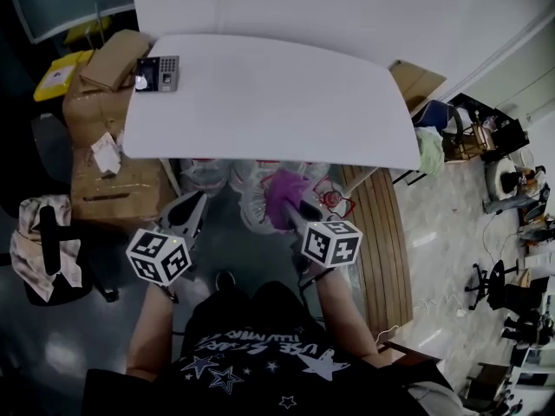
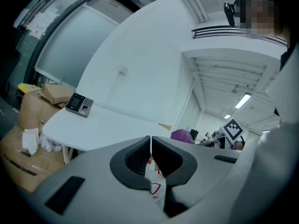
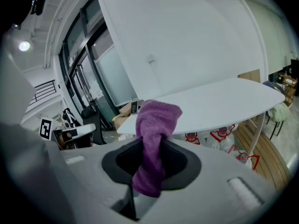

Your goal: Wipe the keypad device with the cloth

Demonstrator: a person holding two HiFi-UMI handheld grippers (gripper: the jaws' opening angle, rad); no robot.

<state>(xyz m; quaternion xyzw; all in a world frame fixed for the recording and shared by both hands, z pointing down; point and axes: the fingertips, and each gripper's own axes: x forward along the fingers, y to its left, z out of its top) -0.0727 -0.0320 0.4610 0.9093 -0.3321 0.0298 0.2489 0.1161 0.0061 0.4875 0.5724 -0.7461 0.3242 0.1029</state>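
A dark keypad device (image 1: 159, 74) lies at the far left corner of the white table (image 1: 277, 102); it also shows in the left gripper view (image 2: 79, 104) and small in the right gripper view (image 3: 135, 106). My right gripper (image 1: 286, 204) is shut on a purple cloth (image 1: 284, 192), whose bunched end sticks up past the jaws (image 3: 156, 125). My left gripper (image 1: 194, 208) is shut with nothing in it (image 2: 150, 141). Both grippers hang below the table's near edge, well short of the device.
Cardboard boxes (image 1: 113, 59) and a yellow item (image 1: 59, 74) stand left of the table. White plastic bags with red print (image 1: 247, 189) sit under it. A chair with a cloth (image 1: 43, 241) is at the left, wooden boards (image 1: 381, 232) at the right.
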